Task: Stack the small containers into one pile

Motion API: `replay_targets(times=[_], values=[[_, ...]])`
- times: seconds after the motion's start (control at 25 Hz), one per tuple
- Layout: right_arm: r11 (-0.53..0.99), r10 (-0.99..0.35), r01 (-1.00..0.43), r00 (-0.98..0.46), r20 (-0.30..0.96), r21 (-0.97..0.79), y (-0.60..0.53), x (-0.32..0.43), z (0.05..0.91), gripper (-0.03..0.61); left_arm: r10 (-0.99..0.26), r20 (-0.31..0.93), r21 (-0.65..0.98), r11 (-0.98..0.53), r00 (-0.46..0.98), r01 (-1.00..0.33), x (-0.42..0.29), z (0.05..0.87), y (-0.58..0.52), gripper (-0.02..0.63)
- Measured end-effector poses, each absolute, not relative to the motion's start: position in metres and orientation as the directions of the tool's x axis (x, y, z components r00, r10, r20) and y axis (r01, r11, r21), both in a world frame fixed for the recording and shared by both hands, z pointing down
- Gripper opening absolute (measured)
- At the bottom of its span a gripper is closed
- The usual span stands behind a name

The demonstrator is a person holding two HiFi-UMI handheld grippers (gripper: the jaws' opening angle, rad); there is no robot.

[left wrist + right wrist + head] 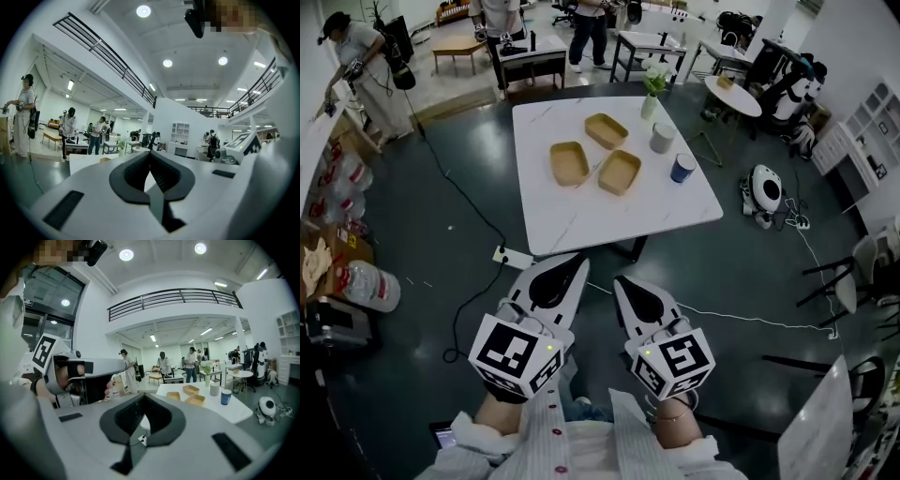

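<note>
Table [581, 220] nearly all hidden behind the gripper body in the left gripper view; my hands covered by the marker cubes. Left gripper [150, 154] fingers together at the tips, nothing between; right gripper [143, 398] likewise shut and empty; both over the floor, well short of the table's near edge. Three unstacked containers mid-table, apart: left container [570, 162], back container [607, 131], right container [620, 172]; two cups [662, 138] by the right edge.

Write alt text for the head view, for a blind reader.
Three tan containers lie unstacked on a white table beside two cups. The left gripper and right gripper, both shut and empty, are held short of it.
</note>
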State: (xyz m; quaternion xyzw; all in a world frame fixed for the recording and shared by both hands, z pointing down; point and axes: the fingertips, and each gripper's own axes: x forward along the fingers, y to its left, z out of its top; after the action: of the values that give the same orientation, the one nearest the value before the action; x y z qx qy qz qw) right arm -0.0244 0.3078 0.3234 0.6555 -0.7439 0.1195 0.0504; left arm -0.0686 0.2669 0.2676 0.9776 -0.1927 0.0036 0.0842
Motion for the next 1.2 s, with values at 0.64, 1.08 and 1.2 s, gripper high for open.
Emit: replay_targets(times=[0.64,1.08,1.2], values=[[0.045,-0.965,-0.99,-0.078,0.25,-0.132,0.201,0.006,0.34,0.011,-0.383,0.084,0.164,-0.905,0.92,-0.392,-0.063,0.289,0.15,0.018],[0.083,-0.949,-0.986,-0.122,0.291,-0.141,0.136,0.043,0.356,0.011,-0.411,0.106,0.181,-0.887,0.905,-0.424,-0.03,0.305,0.089,0.018],[0.107,-0.944,-0.984,-0.146,0.294,-0.143,0.112,0.06,0.356,0.011,-0.43,0.11,0.177,-0.879,0.896,-0.443,-0.013,0.304,0.067,0.018]])
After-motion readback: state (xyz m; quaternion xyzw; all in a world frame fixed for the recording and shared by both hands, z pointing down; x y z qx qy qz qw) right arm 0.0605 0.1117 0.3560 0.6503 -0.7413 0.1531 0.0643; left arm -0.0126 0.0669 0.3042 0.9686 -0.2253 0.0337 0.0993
